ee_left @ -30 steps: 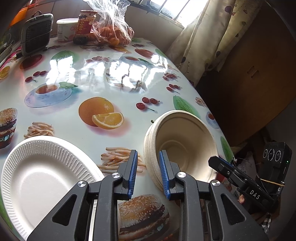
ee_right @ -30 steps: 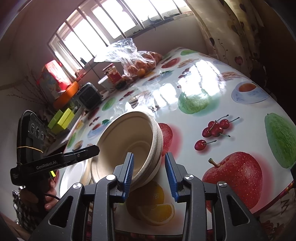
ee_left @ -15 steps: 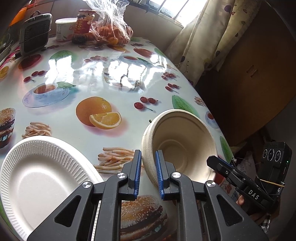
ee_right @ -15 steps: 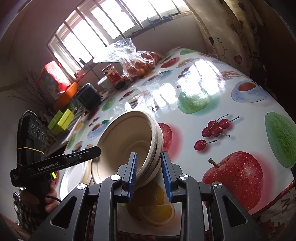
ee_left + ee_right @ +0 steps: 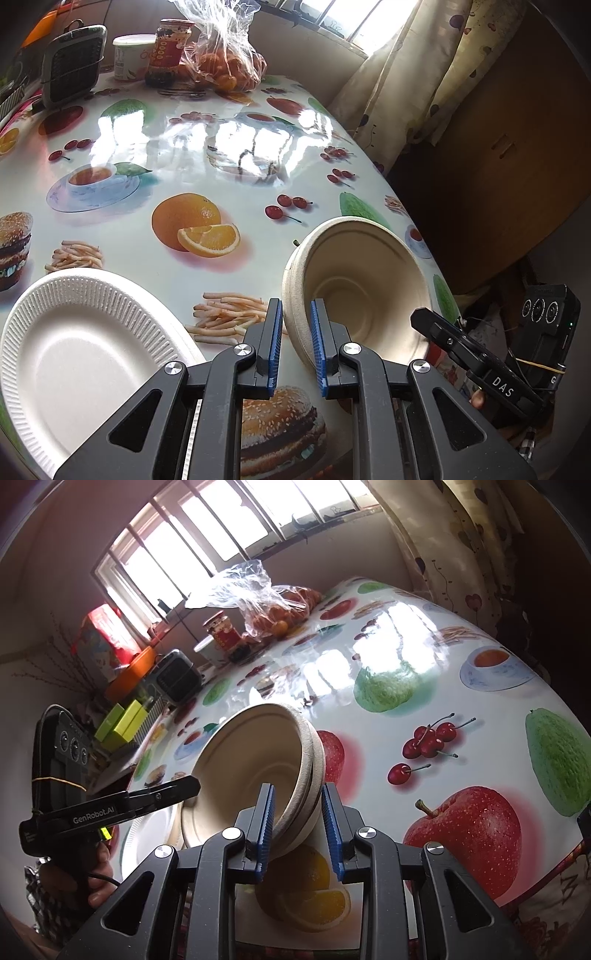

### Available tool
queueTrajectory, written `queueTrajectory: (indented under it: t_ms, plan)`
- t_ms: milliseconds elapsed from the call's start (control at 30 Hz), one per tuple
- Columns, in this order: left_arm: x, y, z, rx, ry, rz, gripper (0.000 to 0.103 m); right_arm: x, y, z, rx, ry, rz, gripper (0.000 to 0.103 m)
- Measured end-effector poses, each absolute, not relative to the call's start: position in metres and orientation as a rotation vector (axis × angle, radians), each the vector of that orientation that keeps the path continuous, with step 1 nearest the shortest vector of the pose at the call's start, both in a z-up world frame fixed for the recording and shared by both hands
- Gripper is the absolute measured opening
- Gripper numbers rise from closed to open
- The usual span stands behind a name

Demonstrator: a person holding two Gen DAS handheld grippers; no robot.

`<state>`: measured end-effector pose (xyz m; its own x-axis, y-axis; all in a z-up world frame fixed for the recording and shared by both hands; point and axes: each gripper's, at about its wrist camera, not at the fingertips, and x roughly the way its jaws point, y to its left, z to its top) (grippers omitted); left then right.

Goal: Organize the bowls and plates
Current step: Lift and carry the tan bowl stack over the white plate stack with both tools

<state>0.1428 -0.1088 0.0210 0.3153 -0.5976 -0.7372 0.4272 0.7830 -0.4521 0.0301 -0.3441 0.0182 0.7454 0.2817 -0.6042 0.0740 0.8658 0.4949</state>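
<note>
Left tongs [image 5: 296, 345]: nearly closed, blue pads pinching the rim of the stacked bowls [image 5: 354, 288] on one side.
Right tongs [image 5: 297, 829]: nearly closed too, pads clamped over the opposite rim of the same stack; their black arm also shows at the far side of the bowls in the left wrist view.
Stacked bowls: beige, nested, tilted on edge, held between both tongs above the tabletop [image 5: 221, 155], over its near edge.
White plate [image 5: 85, 354]: ribbed rim, just left of the bowls, flat on the tabletop.
Tabletop: glossy cloth printed with fruit, burgers and fries.
Bag of oranges [image 5: 225, 62]: far beyond the bowls, by the window.
Red jar [image 5: 168, 48]: beside the bag, also far from the bowls.
</note>
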Motion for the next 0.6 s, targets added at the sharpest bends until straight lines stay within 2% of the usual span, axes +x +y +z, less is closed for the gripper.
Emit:
queueTrajectory:
  t_ms: [600]
  plan:
    - [0.130,-0.101,0.044,-0.194,1.003,-0.659,0.016,0.024,-0.338,0.040,0.499,0.691,0.136,0.025]
